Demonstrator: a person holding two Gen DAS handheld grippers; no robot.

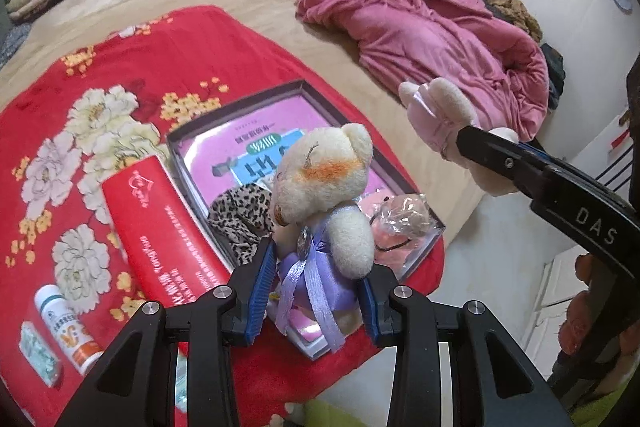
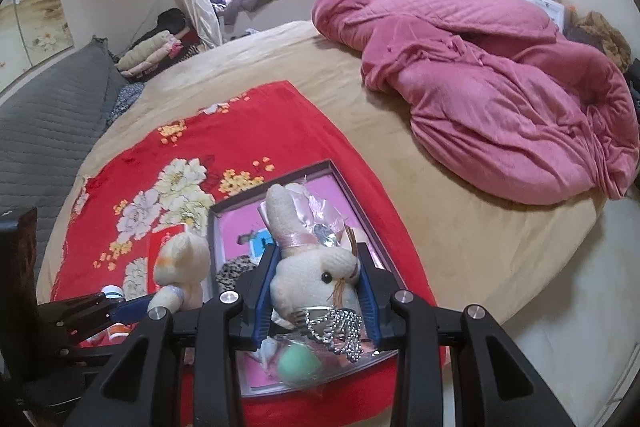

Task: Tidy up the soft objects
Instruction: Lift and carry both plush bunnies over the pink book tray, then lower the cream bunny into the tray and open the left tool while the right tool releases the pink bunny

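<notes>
You are gripping a cream plush bear in a lilac satin dress (image 1: 320, 195) by its waist with the left claw (image 1: 316, 291), its pads pinching the ribbon. Your right claw (image 2: 318, 291) is clamping a cream plush rabbit with a pink bow (image 2: 308, 259) by the head. Both toys are hanging above the shallow grey-rimmed box (image 1: 240, 99) just ahead, seemingly ready for sorting into it.
</notes>
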